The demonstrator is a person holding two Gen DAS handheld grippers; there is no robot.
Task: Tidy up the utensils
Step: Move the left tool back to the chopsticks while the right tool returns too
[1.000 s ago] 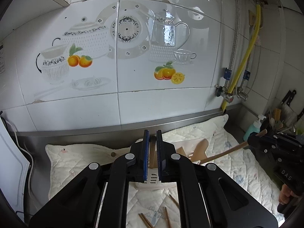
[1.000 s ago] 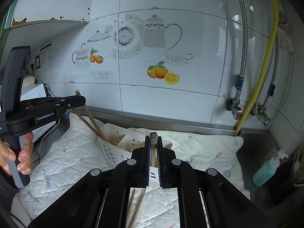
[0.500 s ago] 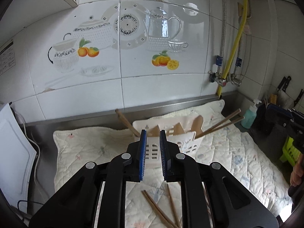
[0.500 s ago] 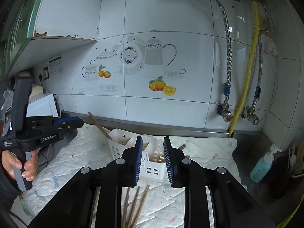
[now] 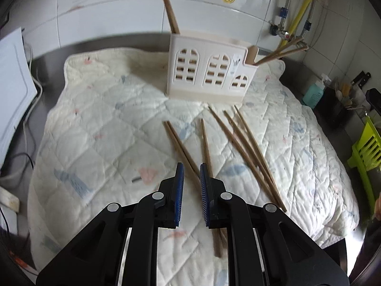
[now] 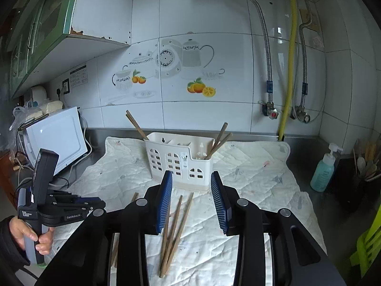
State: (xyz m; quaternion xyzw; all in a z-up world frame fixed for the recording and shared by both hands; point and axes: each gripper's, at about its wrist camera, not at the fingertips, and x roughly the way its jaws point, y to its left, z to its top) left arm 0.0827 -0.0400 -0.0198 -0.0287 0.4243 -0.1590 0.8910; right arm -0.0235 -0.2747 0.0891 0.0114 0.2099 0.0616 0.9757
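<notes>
Both grippers have let go and pulled back from the white holder point(image 6: 181, 159).

Left gripper point(image 5: 191, 174) is open a crack, empty; right gripper point(image 6: 192, 186) is opening, empty. Loose chopsticks point(image 5: 240, 143) lie on the quilted cloth point(image 5: 100, 124), ends hidden under fingers.

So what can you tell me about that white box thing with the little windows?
The white box is a plastic utensil holder standing upright on the quilted cloth, near the tiled wall. Its front has cut-out holes shaped like arched windows, and its right end is cut lower. Inside, dividers split it into compartments. Brown chopsticks lean out of its right end, another stick leans out at the left, and more lie loose on the cloth in front. Neither gripper touches it.
</notes>
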